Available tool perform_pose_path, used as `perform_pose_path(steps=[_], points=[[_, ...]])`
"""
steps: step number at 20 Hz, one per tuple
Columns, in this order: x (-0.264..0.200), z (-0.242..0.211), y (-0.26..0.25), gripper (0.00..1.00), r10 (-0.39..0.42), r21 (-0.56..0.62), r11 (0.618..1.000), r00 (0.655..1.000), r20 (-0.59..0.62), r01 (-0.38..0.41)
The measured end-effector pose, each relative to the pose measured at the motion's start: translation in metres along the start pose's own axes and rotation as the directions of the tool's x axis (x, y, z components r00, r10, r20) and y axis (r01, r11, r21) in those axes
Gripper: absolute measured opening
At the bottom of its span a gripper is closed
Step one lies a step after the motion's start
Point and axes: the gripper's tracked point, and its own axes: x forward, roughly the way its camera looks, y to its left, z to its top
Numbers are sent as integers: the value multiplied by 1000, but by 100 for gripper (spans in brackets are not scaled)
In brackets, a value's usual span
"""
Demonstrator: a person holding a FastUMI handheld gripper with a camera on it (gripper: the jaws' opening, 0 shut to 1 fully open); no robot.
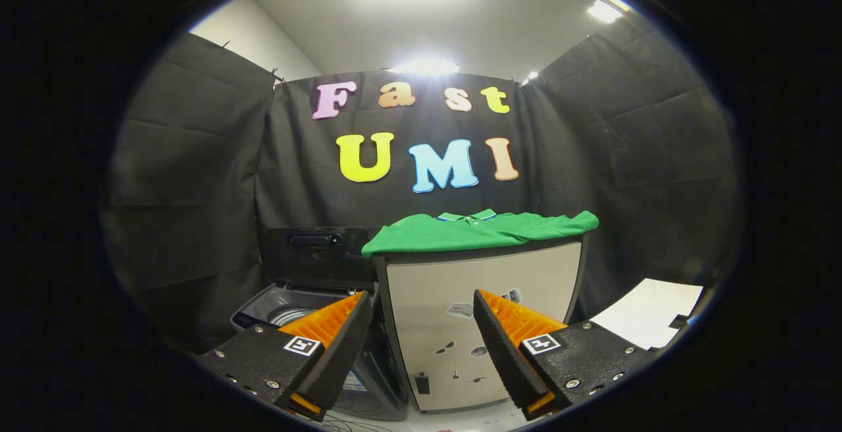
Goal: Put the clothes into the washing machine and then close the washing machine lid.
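Observation:
A green shirt [480, 231] with a collar lies flat on top of a pale cabinet [480, 300], well beyond the fingers. To the cabinet's left stands a grey top-loading washing machine [283, 307] with its dark lid [316, 254] raised upright, the drum opening showing just past the left finger. My gripper [424, 310] is open with nothing between its fingers, held low and back from both, pointed at the cabinet's front.
Black cloth walls close the booth on three sides. A white sheet [651, 317] lies on a surface to the right of the cabinet. Cables run on the pale floor [421, 422] below the fingers. Stickers dot the cabinet's front.

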Motion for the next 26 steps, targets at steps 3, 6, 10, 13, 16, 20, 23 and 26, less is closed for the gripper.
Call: perform_pose_path(steps=[3,6,10,13,16,20,23,26], points=[[0,11,-7,96,-8,-6,1000,1000,20,8],[4,22,-11,95,-10,-16,1000,1000,27,10],[20,43,-25,95,-10,-27,1000,1000,19,10],[36,67,-41,95,-29,-26,999,999,29,30],[58,91,-51,95,-45,6,999,998,33,45],[89,111,-67,95,-57,2,998,998,14,57],[114,125,-76,95,-55,0,998,998,2,55],[140,137,-85,95,-61,6,998,998,-9,61]])
